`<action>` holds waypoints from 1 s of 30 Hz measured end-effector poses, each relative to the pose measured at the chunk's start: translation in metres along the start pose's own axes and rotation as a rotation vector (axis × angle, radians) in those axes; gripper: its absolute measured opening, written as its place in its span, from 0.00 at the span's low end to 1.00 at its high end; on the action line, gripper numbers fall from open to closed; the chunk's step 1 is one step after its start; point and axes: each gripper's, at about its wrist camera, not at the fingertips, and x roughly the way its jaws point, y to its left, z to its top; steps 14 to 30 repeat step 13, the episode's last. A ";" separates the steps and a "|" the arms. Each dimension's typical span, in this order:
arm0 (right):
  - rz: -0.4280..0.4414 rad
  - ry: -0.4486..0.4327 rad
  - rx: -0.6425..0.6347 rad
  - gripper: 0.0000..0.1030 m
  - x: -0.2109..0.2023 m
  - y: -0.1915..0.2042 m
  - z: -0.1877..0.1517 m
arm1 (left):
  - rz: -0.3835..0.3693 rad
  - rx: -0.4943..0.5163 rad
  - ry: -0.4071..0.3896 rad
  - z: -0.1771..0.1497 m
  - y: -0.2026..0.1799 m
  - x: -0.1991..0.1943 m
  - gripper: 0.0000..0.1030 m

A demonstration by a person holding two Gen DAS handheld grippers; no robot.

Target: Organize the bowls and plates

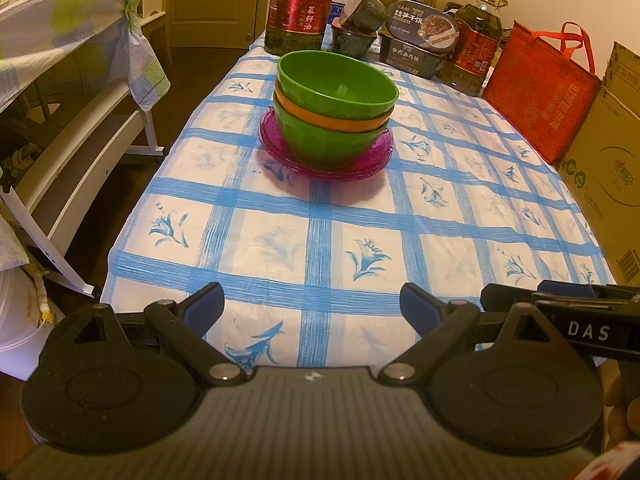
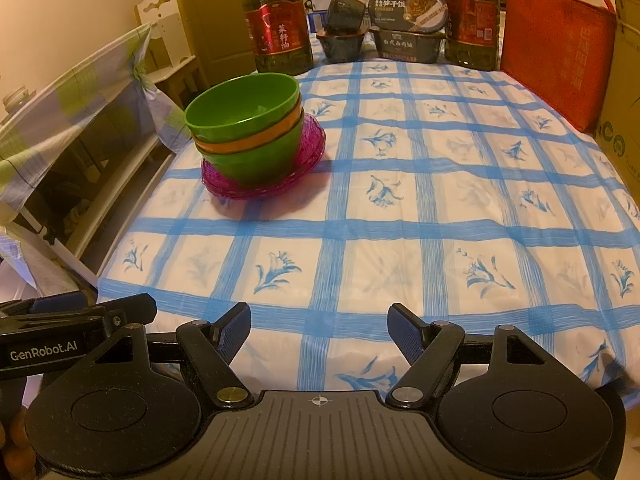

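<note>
**Bowls stacked on plates; both tongs open and empty**

The left tongs (image 1: 311, 306) hover low over the near edge of the tabletop (image 1: 360, 216), fingers spread wide, nothing between them. The right tongs (image 2: 319, 330) sit alongside at the same near edge, likewise spread apart and holding nothing. Each tool shows at the margin of the other's view.

The tabletop is covered with a white cloth printed with a blue grid and blue flowers. On the far-left part of it stands a single stack. At the bottom lie pink see-through plates (image 1: 280, 162), at least two by the look of the rims, nested together. On them rests a green bowl (image 1: 320, 140), then an orange bowl (image 1: 316, 114) of which only the rim band shows, then a second green bowl (image 1: 338, 84) on top, upright and empty. The upper bowls sit slightly off-centre, tilted toward the left side of the tabletop. The stack is well apart from both tongs.

Along the far edge stand two large oil bottles (image 1: 298, 4) with red labels, with dark boxed meal packs (image 1: 416, 40) between them. A red bag (image 1: 540, 92) stands upright at the right edge, with cardboard boxes (image 1: 608, 160) beside it.
</note>
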 end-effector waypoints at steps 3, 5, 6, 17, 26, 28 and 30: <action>0.000 -0.001 0.001 0.73 0.000 0.000 0.000 | 0.001 0.000 0.001 0.000 0.000 0.000 0.91; -0.001 0.000 0.001 0.73 0.000 0.000 0.000 | 0.000 -0.001 0.000 0.000 0.000 0.000 0.91; 0.000 0.000 0.001 0.73 0.000 0.000 0.000 | 0.000 -0.001 0.000 0.000 0.000 0.000 0.91; 0.000 0.000 0.001 0.73 0.001 0.000 -0.001 | 0.002 0.007 -0.016 0.000 -0.003 -0.001 0.91; 0.000 0.000 0.001 0.73 0.001 0.000 -0.001 | 0.002 0.007 -0.016 0.000 -0.003 -0.001 0.91; 0.000 0.000 0.001 0.73 0.001 0.000 -0.001 | 0.002 0.007 -0.016 0.000 -0.003 -0.001 0.91; 0.000 0.000 0.001 0.73 0.001 0.000 -0.001 | 0.002 0.007 -0.016 0.000 -0.003 -0.001 0.91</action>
